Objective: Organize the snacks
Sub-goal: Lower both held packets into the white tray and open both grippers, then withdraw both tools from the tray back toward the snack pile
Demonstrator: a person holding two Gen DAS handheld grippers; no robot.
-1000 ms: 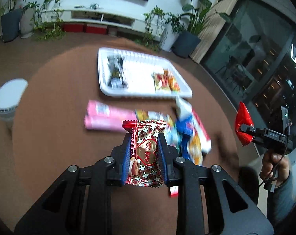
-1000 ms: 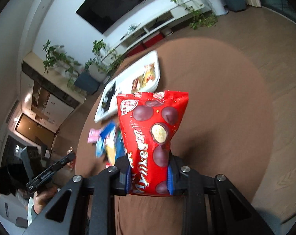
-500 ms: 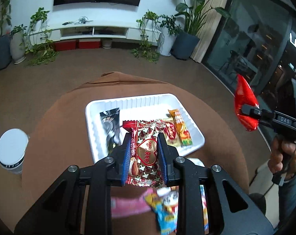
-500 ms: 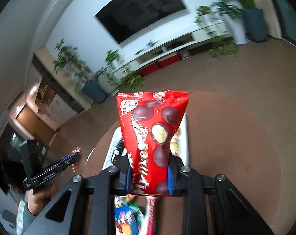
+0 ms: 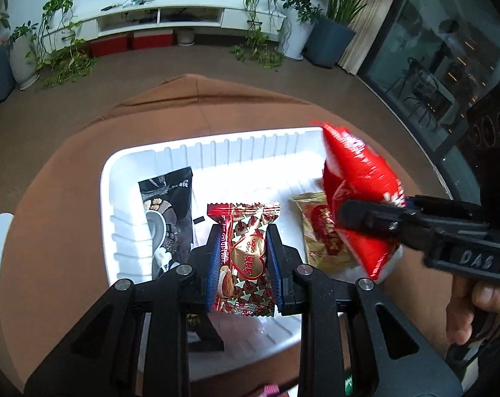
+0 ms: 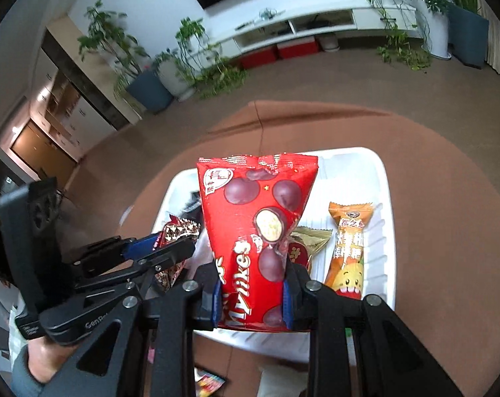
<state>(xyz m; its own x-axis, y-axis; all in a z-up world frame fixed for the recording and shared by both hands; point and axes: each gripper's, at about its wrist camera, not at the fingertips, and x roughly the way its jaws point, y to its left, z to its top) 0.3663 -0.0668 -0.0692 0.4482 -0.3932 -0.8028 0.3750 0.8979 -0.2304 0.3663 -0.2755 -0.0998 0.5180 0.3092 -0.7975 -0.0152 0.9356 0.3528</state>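
Brown-clothed round bench [image 5: 51, 178] carries a white tray [image 5: 107, 178]. Left hand-held gripper [image 5: 243, 258] clamps a chocolate packet [image 5: 245, 258]; right hand-held gripper [image 6: 251, 297] clamps a red bag [image 6: 253, 218]. Potted plants [image 5: 329, 23] line the wall.

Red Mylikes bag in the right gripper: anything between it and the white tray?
Nothing visible blocks it. The red Mylikes bag hangs over the white tray, held by the right gripper. The gold packet lies underneath, with bare floor left of it.

White tray [image 5: 124, 165]; red choc-ball bag [image 6: 256, 231]; brown cloth [image 5: 51, 172].
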